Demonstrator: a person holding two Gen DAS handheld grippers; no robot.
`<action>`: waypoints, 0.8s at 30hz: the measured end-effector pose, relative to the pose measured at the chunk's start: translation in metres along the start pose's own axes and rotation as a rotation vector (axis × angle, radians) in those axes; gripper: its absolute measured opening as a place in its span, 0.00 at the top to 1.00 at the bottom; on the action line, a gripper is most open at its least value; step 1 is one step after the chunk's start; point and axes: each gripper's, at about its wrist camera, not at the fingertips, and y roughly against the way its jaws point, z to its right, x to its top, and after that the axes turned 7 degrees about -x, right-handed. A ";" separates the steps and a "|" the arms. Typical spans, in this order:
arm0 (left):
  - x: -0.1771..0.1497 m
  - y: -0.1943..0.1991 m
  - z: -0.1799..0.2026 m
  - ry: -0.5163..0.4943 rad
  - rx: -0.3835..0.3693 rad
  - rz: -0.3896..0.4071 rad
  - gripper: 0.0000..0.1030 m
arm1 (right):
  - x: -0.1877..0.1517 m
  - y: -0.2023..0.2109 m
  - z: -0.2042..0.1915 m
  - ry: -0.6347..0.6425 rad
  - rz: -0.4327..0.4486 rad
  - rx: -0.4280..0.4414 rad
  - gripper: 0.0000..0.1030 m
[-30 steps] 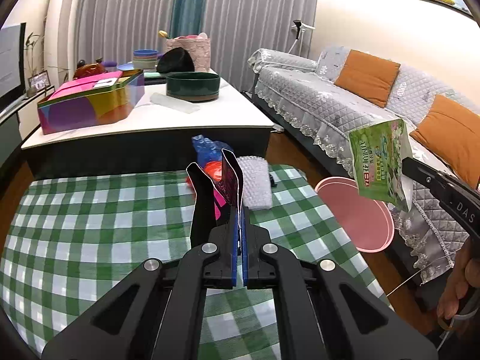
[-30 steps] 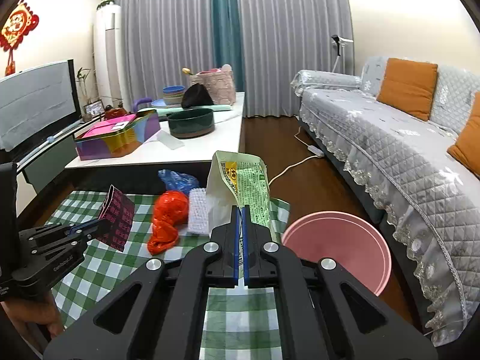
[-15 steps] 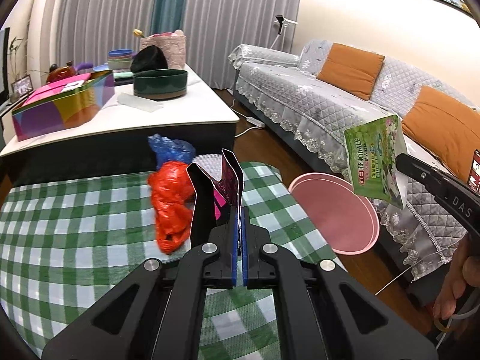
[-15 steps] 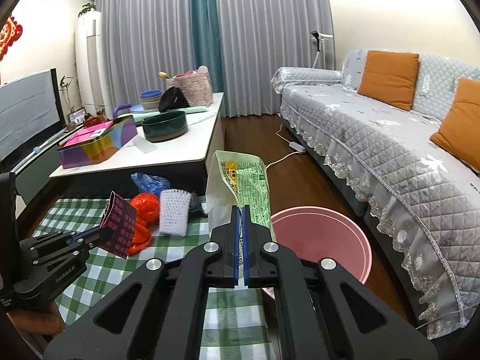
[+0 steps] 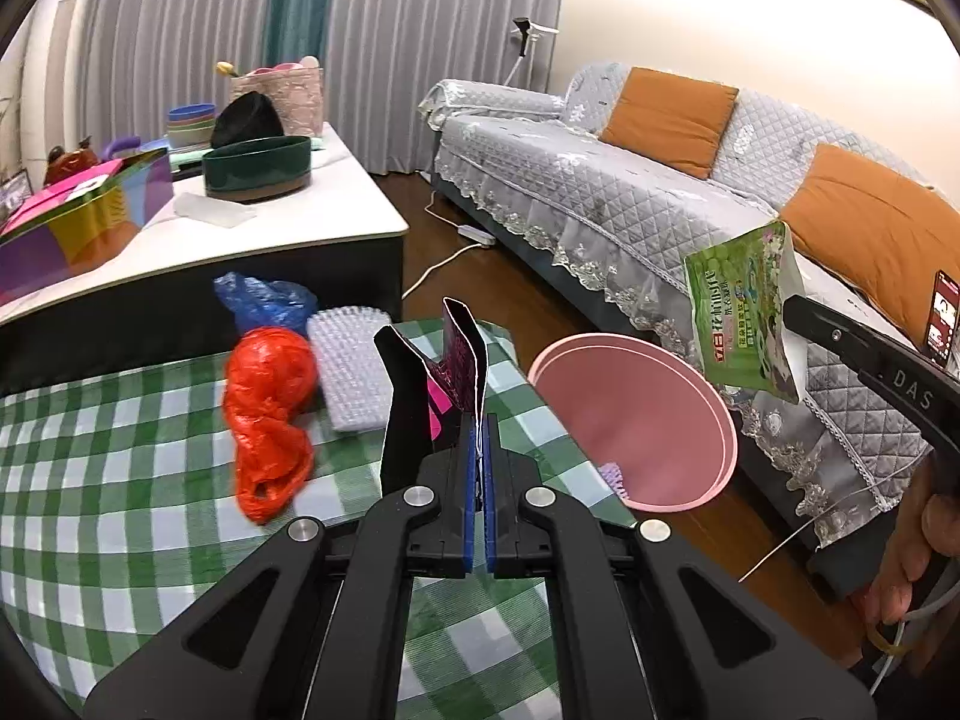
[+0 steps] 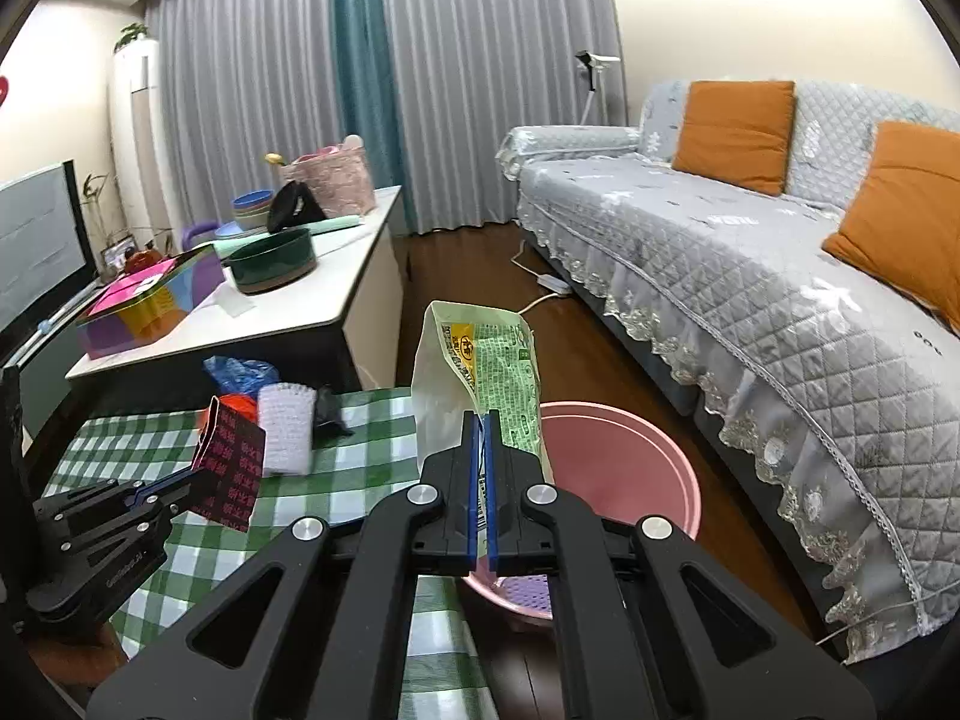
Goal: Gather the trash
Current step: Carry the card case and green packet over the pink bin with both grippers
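My left gripper (image 5: 478,420) is shut on a dark carton with pink print (image 5: 459,354), held over the green checked tablecloth (image 5: 120,480); the right wrist view shows that carton (image 6: 231,462) at its left. My right gripper (image 6: 482,420) is shut on a green and white snack bag (image 6: 480,372), held above the near rim of the pink bin (image 6: 618,468). In the left wrist view the bag (image 5: 744,318) hangs to the right of the bin (image 5: 636,420). On the cloth lie a red plastic bag (image 5: 267,408), a blue plastic bag (image 5: 264,300) and a white bubble sheet (image 5: 354,372).
A white low table (image 5: 336,222) behind the cloth carries a green bowl (image 5: 258,168), a colourful tin (image 5: 78,222) and baskets. A grey sofa (image 6: 750,276) with orange cushions runs along the right. A cable and power strip (image 5: 474,234) lie on the wooden floor. A purple scrap (image 6: 528,594) lies inside the bin.
Both grippers have moved to the right toward the pink bin, each keeping its grip. The bin now looks larger and nearer, and the red bag has come into full view.
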 end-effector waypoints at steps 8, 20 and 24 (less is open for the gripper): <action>0.000 -0.014 0.016 -0.025 -0.031 -0.009 0.98 | 0.000 -0.009 0.023 -0.043 0.000 -0.038 0.98; 0.014 -0.044 0.043 -0.077 -0.098 -0.010 0.98 | -0.004 -0.029 0.044 -0.075 -0.018 -0.079 0.98; 0.022 -0.059 0.053 -0.097 -0.127 -0.010 0.98 | -0.006 -0.037 0.046 -0.075 -0.027 -0.092 0.98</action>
